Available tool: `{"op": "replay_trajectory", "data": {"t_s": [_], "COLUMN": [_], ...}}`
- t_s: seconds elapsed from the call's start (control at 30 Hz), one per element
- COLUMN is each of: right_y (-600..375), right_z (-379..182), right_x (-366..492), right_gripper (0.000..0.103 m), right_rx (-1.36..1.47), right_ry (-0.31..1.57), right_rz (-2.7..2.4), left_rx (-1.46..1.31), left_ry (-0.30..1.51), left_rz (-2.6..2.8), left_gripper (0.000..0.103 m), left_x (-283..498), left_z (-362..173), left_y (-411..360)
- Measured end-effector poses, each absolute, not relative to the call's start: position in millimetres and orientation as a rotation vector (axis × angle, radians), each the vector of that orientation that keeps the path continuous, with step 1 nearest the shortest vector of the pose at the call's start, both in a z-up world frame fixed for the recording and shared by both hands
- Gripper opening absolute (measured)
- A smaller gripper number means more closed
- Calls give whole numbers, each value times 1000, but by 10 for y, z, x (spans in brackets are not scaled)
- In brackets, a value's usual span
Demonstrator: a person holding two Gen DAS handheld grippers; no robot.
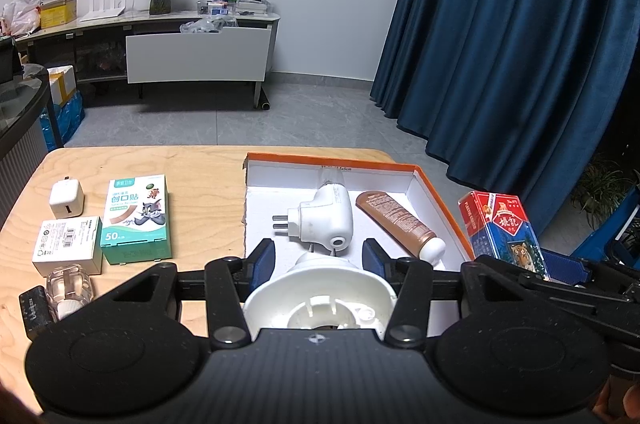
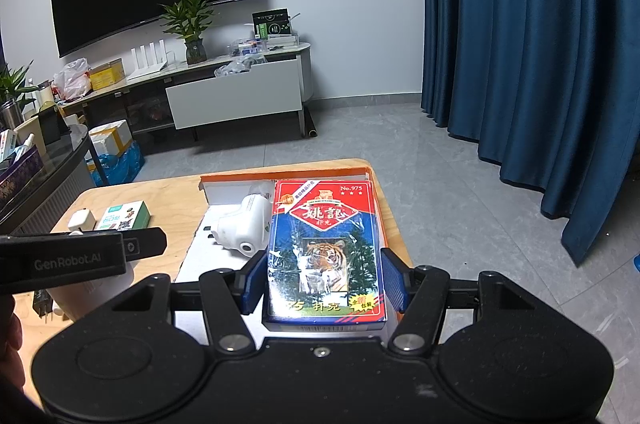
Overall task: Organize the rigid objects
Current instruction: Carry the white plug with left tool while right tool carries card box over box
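Wood tabletop (image 1: pixel 192 164) up front, TV wall and blue curtain (image 1: pixel 520 44) behind. Landmark for everything: the orange-rimmed tray (image 1: pixel 440 200) w/ its white lining.

Well left of the tray, loose items not yet sorted: white charger cube (image 1: pixel 67 199), white carton (image 1: pixel 67 245), green plaster box (image 1: pixel 136 220), and nearest the camera a clear little bottle (image 1: pixel 72 286) beside a black adapter (image 1: pixel 34 308). All upright or flat on the wood, apart from the tray.

Left gripper (image 1: pixel 318 260) sits at the tray's near edge, fingers clamped on a white round plastic piece (image 1: pixel 318 294), pads pressing its sides. It points into the tray, so the drop spot lies straight ahead and below.

Inside the tray: white plug-in device (image 1: pixel 324 220) mid-tray, prongs facing the left wall; brown tube (image 1: pixel 400 224) right of it, long axis running diagonal from far-centre to near-right, white cap toward the camera. Free lining shows only at the near-left part, judging by eye.

Right gripper (image 2: pixel 324 280) comes next, at the tray's right wall. It's clenched on the card box (image 2: pixel 324 248), red-blue w/ a tiger, pads on its two long sides, long axis running away from the camera. In the right wrist view the box hangs over the tray's right half, above the tube's area. Right hand looks nearer to a drop, but the tube lies under its path, so I'd reckon a placing parallel to the right wall is the tight bit.
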State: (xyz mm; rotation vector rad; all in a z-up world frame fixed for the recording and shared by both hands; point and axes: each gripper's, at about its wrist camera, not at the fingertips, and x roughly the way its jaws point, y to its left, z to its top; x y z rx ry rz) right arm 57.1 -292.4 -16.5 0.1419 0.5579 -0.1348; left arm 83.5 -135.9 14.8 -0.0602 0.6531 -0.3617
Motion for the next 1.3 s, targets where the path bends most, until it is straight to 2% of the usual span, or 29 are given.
{"op": "replay_trajectory", "data": {"t_s": [1.3], "right_y": [-2912], "right_z": [-192], "right_x": [553], "right_gripper": [71], "right_rx": [143], "right_ry": [574], "right_rz": [-136], "left_rx": [-64], "left_ry": [673], "left_rz": [-354], "left_gripper": [49], "left_x": [863], "left_z": [99], "left_y": [-1400]}}
